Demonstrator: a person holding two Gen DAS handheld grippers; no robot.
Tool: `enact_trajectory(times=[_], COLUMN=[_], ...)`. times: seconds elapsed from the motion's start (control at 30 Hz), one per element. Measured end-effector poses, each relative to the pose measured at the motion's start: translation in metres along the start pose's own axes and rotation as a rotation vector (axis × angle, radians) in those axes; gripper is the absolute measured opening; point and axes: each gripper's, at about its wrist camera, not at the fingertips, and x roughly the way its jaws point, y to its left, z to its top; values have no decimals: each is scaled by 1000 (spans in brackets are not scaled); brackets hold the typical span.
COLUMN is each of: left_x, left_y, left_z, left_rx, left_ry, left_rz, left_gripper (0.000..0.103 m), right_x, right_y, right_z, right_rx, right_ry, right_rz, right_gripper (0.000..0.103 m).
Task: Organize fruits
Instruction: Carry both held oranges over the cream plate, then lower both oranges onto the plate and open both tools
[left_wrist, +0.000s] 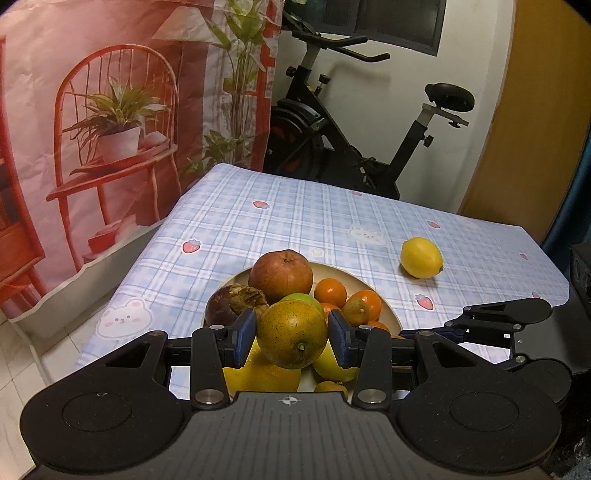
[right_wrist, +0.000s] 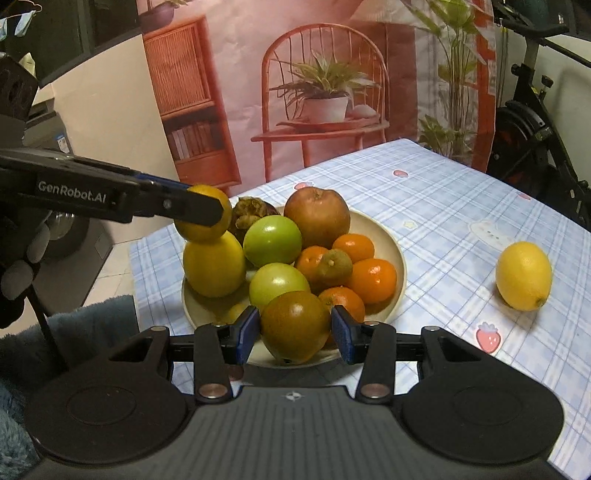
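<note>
A cream bowl (right_wrist: 391, 243) on the checked tablecloth holds a brown apple (right_wrist: 317, 217), two green fruits (right_wrist: 272, 240), several tangerines (right_wrist: 373, 280), a large yellow fruit (right_wrist: 213, 266) and a dark mangosteen (right_wrist: 251, 212). My left gripper (left_wrist: 291, 334) is shut on a yellow-green orange (left_wrist: 291, 334) above the bowl's near side; it also shows in the right wrist view (right_wrist: 203, 216). My right gripper (right_wrist: 294, 330) is shut on a brownish-green orange (right_wrist: 294, 326) at the bowl's front rim. A lemon (right_wrist: 523, 275) lies alone on the cloth to the right; the left wrist view (left_wrist: 421, 257) shows it too.
The table (left_wrist: 295, 214) ends at edges left and far. A printed backdrop (left_wrist: 110, 110) hangs behind it and an exercise bike (left_wrist: 351, 140) stands at the far side. A teal fuzzy fabric (right_wrist: 74, 332) lies by the table's left edge.
</note>
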Motion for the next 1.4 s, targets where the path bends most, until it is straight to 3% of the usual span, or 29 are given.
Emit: enact_trajectory(times=[0.57,0.8,1.0,1.4], left_x=[10,51,83,99], left_y=[-1,-12,-4,1], left_z=[9,36,44,51], left_rx=[14,68,18,35], left_ry=[3,24,100,140], left_rz=[-7,-84,-143,-181], left_gripper=[45,45,45,45], right_x=[-9,-10,4,25], right_y=[-4,-8,4,5], right_z=[1,13,28,35], right_rx=[1,0,-58,-96], right_ry=[-42,-75,-86,-84], right_rz=[-10,-42,-20,-34], right_gripper=[46,46,46,46])
